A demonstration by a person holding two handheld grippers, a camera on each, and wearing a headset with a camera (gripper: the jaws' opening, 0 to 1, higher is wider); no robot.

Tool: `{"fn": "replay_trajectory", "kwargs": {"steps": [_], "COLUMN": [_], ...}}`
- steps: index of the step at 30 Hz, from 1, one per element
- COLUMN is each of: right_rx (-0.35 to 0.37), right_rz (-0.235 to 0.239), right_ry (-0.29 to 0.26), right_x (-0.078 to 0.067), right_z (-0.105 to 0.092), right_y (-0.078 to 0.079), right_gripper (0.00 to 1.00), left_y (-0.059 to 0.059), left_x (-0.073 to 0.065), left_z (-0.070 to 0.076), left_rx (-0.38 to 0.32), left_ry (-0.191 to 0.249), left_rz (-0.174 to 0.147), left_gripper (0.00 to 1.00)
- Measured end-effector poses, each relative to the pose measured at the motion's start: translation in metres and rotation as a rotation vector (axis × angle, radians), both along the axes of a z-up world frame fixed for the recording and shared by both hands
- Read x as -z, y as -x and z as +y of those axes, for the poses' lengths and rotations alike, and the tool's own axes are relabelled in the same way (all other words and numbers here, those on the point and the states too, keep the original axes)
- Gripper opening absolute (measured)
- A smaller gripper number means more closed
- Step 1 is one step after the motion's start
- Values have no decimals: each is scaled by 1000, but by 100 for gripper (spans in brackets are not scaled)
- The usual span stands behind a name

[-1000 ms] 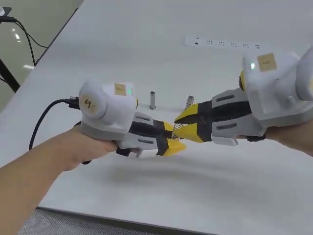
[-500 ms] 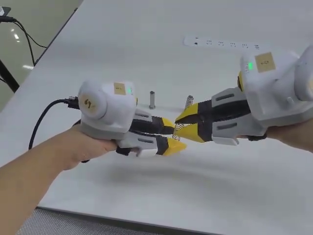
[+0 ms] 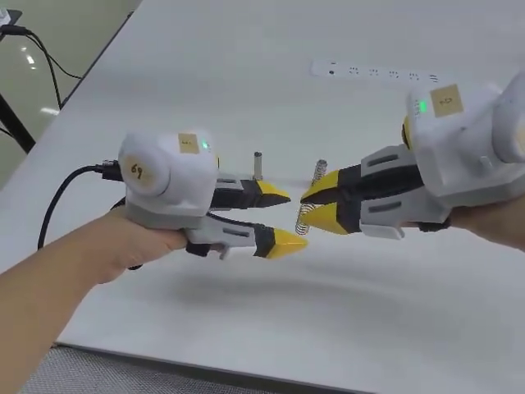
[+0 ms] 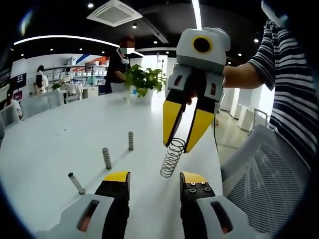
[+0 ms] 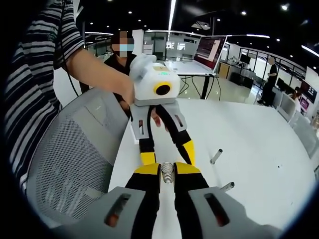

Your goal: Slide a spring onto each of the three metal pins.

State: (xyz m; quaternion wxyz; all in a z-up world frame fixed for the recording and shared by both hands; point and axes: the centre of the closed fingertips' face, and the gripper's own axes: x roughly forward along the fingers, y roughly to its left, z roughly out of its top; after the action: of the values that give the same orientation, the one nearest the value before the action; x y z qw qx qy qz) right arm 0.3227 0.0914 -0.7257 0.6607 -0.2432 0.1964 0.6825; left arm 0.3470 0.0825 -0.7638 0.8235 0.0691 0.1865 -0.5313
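Right gripper (image 5: 167, 170) pinching one loose spring (image 4: 172, 157), left gripper (image 4: 154, 180) spread at its 6 o'clock, three pins on table (image 4: 60, 134), one bare pin (image 4: 76, 182), two sprung pins (image 4: 106, 158), seemingly.

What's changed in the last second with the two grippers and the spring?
The left gripper opened its fingers, let go of the spring and drew back to the left. The right gripper stayed shut on the spring, now holding it alone. The bare pin and the pin with a spring have not moved.
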Motion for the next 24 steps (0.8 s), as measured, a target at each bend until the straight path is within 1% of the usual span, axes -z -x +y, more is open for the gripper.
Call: {"fn": "replay_trajectory", "kwargs": {"steps": [3, 9, 10, 11, 14, 17, 19, 21, 24], "right_rx": [9, 16, 17, 19, 23, 27, 31, 37, 42], "right_rz": [11, 12, 12, 14, 10, 11, 9, 8, 6], "right_ry": [6, 12, 12, 11, 16, 17, 17, 15, 16], "right_x": [2, 3, 3, 3, 3, 4, 4, 4, 4], "right_z": [-1, -2, -2, -2, -3, -4, -4, -4, -5], "right_y": [-2, -5, -5, -5, -7, -9, -10, -12, -14], "right_gripper": [7, 7, 7, 7, 7, 7, 7, 7, 7], "left_y": [-2, -4, -4, -6, -9, -10, -10, -11, -14], "left_x": [-1, -3, -3, -4, -5, -5, -4, -3, -3], "left_z": [3, 12, 14, 16, 21, 27, 32, 39, 49], "left_rx": [-15, -42, -49, -59, -83, -99, -113, -139, -171], "left_ry": [2, 0, 2, 4, 9, 8, 10, 14, 19], "left_rz": [-3, -10, -11, -22, -27, -23, -14, -10, -5], "left_gripper": [37, 43, 46, 47, 53, 57, 61, 66, 70]}}
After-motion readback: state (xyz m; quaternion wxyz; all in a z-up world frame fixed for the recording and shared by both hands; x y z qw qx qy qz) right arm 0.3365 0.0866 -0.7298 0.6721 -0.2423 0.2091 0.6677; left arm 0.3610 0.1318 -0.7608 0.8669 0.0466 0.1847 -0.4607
